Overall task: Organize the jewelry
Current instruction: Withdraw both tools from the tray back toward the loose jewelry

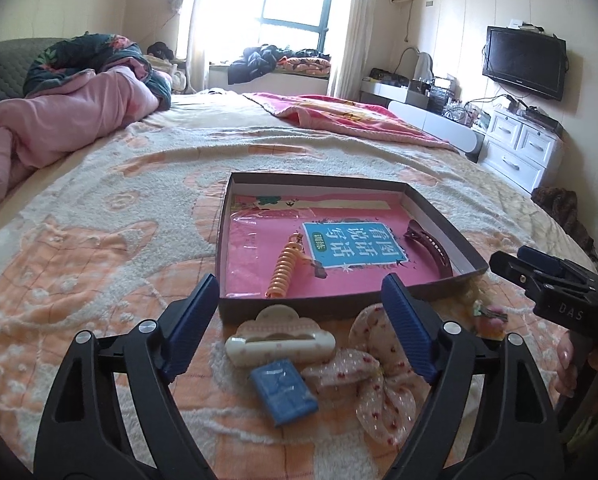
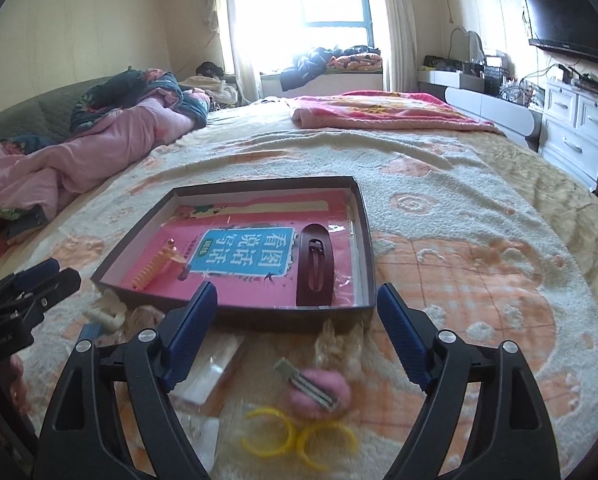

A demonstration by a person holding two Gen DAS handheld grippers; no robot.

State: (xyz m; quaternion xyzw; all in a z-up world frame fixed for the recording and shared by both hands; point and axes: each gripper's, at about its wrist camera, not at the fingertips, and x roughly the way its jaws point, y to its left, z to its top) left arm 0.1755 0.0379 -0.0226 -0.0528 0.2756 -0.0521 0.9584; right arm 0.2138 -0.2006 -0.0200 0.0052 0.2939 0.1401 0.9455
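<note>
Each tool, the left tool point(image 1: 299, 320) and the right tool point(image 2: 295, 324), is a black plastic frame of two curved, cut-out arms. Each arm has round silver screws at its joints and ends in a ribbed dark-blue pad point(image 1: 407, 320). Seen from the side, the right tool's black body bears pale lettering, and the hand point(image 1: 579, 364) on its handle shows a glossy, polished fingernail.

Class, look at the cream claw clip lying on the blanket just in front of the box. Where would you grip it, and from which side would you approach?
Probably across the cream claw clip at its long middle bar, coming down from above and the near side. It lies flat with its long side across the view and its scalloped top toward the box, so the narrow span suits the open left gripper.
</note>
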